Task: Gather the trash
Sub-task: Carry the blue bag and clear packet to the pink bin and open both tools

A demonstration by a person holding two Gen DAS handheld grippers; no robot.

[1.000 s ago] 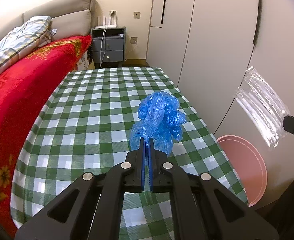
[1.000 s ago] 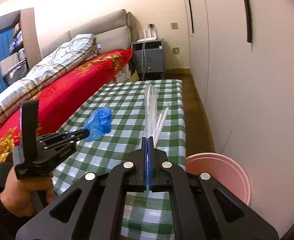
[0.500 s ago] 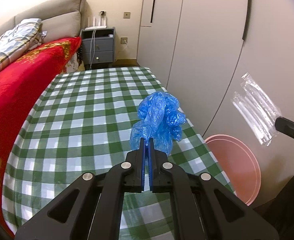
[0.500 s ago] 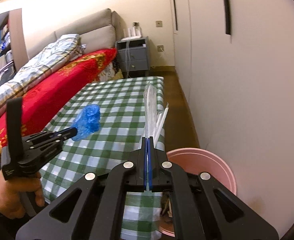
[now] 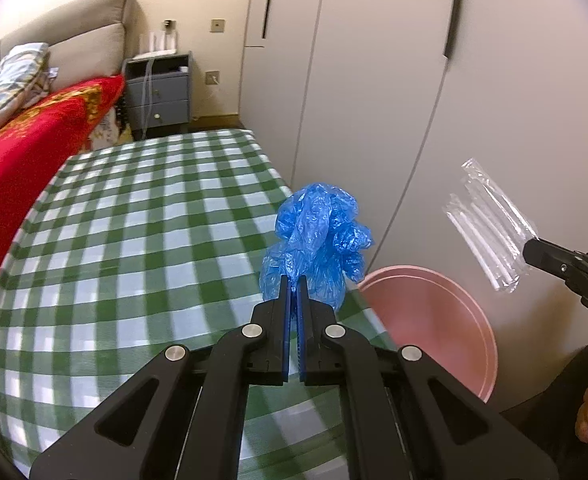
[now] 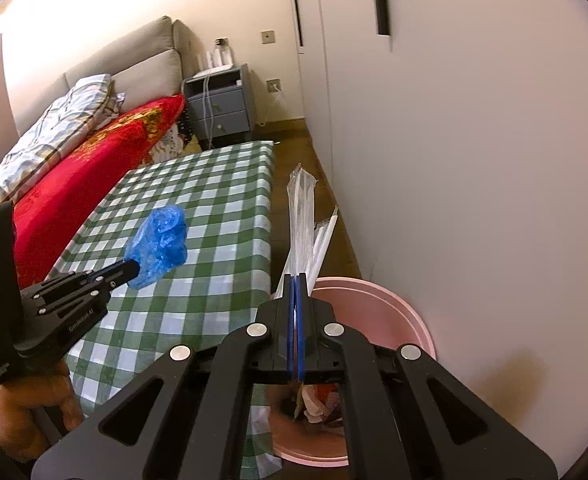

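My left gripper [image 5: 293,286] is clamped on a crumpled blue plastic glove [image 5: 320,236], feather-light and limp, over the checked table's [image 5: 134,240] edge; my right gripper [image 6: 296,284] pinches a clear, slippery wrapper [image 6: 302,216] above the pink bin [image 6: 378,300]. Against the earlier frames, the bin looms larger and nearer.
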